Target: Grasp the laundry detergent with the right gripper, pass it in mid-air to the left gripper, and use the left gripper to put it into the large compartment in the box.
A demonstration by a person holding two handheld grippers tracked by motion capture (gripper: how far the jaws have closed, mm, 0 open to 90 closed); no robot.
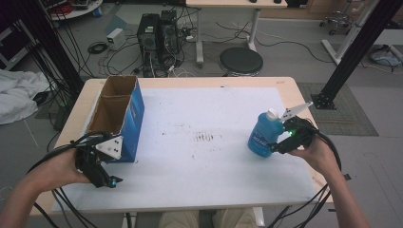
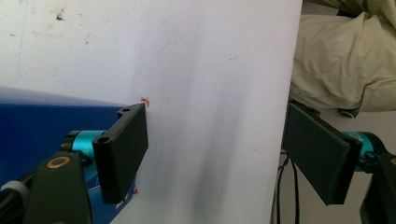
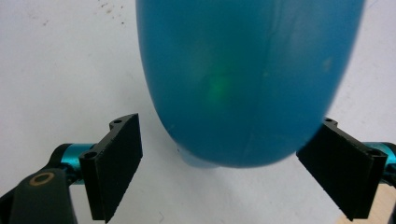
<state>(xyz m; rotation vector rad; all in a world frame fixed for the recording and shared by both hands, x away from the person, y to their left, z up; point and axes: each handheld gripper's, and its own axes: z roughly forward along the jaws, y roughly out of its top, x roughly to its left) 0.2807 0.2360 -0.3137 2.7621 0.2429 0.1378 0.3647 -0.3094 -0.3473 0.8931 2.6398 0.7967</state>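
High view — blue bottle [image 1: 264, 134] standing upright near the table's [image 1: 199, 190] right edge, right gripper [image 1: 281, 140] reaching it, left gripper [image 1: 108, 179] beside the blue box [image 1: 127, 118], right gripper view — jaws gaping either side, not pressing, left gripper view — jaws open on nothing, box alongside.

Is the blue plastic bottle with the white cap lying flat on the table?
No, the blue plastic bottle with the white cap stands upright on the white table, cap on top, beside the right gripper.
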